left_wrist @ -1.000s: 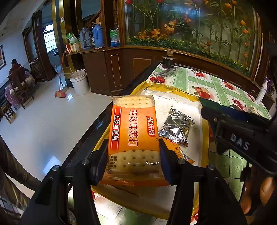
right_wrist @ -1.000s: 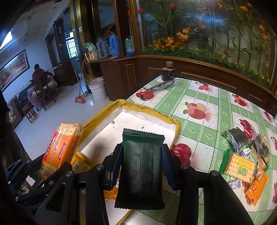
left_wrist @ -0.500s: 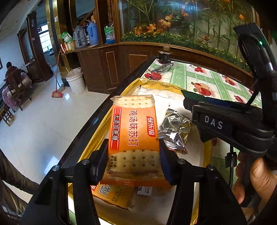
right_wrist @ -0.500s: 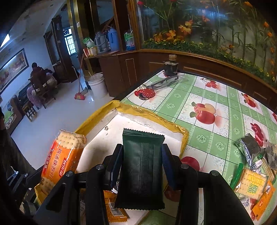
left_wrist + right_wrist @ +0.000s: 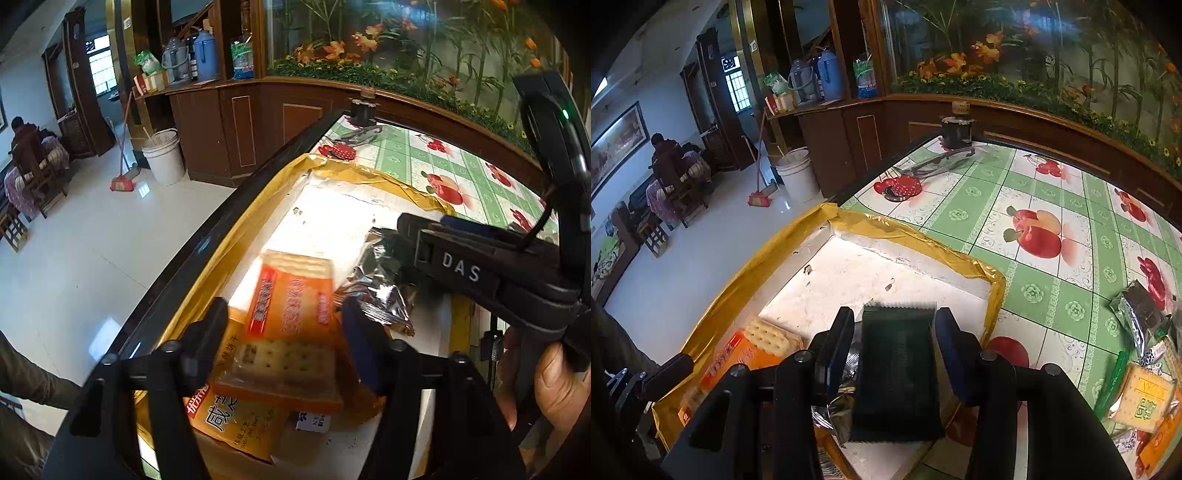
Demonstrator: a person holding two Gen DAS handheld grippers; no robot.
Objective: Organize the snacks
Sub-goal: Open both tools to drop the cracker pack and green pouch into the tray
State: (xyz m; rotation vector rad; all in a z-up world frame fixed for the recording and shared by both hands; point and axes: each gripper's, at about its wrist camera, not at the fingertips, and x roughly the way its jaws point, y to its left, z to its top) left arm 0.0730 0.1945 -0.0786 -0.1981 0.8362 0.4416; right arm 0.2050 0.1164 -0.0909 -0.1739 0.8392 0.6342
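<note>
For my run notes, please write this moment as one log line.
left gripper: opening, cracker pack released over tray | right gripper: opening, dark green packet between fingers

The tray (image 5: 916,230) is white inside with a crinkled gold-yellow rim. In it lie an orange cracker pack (image 5: 291,314) with red and white print, a silver foil packet (image 5: 384,291) and a dark green ribbed sachet (image 5: 899,365). The bench cloth (image 5: 1052,192) shows green and white checks with red apples.
</note>
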